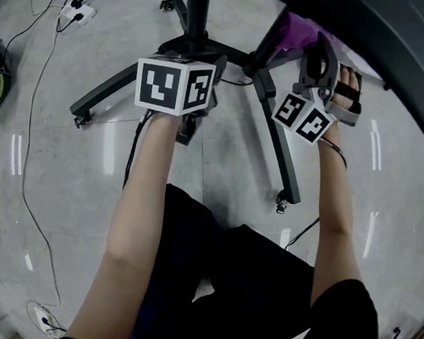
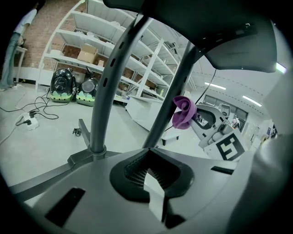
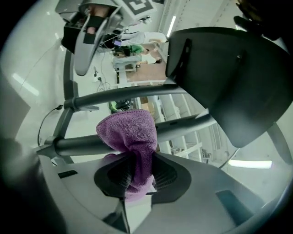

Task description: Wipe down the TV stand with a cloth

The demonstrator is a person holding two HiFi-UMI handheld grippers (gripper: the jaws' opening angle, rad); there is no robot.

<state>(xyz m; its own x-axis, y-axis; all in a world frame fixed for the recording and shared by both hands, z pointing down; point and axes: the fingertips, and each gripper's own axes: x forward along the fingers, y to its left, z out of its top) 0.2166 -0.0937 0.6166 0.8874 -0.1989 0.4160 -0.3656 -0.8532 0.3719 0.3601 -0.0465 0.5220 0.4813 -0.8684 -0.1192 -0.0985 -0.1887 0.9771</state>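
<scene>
Two grippers (image 2: 149, 177) (image 3: 136, 176), one cloth (image 3: 129, 137), one stand (image 1: 105, 90)

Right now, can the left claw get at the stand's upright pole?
Probably yes: the left claw, shut and empty, points close beside the upright pole, with nothing between them.

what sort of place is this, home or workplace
Likely a lab or workshop, not a home: tall white shelves holding boxes, and a bare polished floor with a loose cable and a power strip.
</scene>
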